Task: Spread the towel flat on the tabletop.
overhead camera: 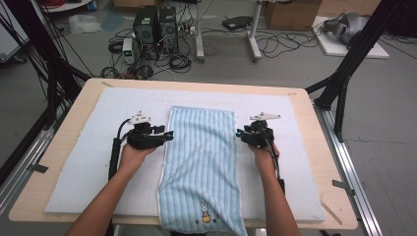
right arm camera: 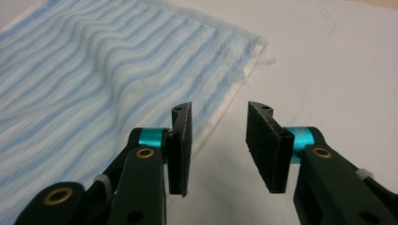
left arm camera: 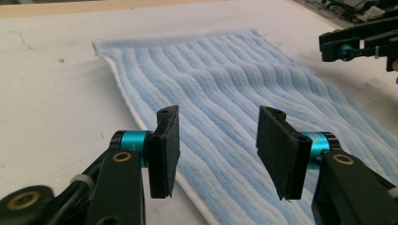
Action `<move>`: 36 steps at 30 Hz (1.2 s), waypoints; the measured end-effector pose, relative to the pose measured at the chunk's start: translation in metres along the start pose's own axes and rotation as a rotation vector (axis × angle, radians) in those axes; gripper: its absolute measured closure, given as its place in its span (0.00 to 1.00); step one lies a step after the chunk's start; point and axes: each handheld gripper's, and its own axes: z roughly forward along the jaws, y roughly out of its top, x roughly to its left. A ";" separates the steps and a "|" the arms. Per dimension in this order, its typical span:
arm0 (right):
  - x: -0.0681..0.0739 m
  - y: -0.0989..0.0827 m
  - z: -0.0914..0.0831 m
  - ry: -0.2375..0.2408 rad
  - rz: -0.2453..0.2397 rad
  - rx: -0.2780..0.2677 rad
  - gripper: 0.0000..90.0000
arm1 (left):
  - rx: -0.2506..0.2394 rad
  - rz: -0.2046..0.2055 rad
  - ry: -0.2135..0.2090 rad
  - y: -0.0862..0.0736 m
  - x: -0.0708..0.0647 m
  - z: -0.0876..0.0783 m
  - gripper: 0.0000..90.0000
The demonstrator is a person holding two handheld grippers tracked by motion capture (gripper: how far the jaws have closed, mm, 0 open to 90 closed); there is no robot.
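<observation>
Where hand-held grippers [overhead camera: 204, 133] flank, towel [overhead camera: 200, 157] lies.

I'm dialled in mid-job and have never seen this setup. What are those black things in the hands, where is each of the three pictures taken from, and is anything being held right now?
No robot arm here: a person holds a hand tool with two black jaws in each hand. The high view looks down on the table from above the person's side; the left gripper and right gripper sit at either long edge of a blue striped towel. It lies flat on a white mat, its near end with a small rabbit picture hanging over the table edge. The other two pictures come from cameras riding on each tool, looking along its jaws. The left gripper is open above the towel's edge; the right gripper is open beside the towel. Nothing is held.
</observation>
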 end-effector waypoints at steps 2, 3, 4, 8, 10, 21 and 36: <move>0.000 0.006 0.015 -0.004 0.001 0.010 0.67 | 0.011 -0.001 0.008 0.004 0.004 0.005 0.55; 0.001 0.008 0.023 -0.012 -0.007 0.030 0.68 | 0.019 -0.007 0.016 0.005 0.006 0.008 0.55; 0.001 0.010 0.031 -0.020 -0.024 0.056 0.75 | 0.025 -0.013 0.022 0.007 0.008 0.011 0.54; 0.001 0.013 0.042 -0.076 -0.060 0.055 0.96 | 0.031 -0.040 0.070 0.012 0.021 0.021 0.54; 0.001 0.013 0.044 -0.115 -0.056 0.043 0.95 | 0.058 -0.048 0.090 0.015 0.030 0.029 0.54; -0.014 0.017 0.019 -0.071 0.000 -0.040 0.82 | 0.136 -0.046 0.177 0.029 0.047 0.079 0.54; -0.012 0.020 0.046 -0.046 0.055 -0.004 0.74 | 0.170 0.004 0.308 0.039 0.062 0.099 0.98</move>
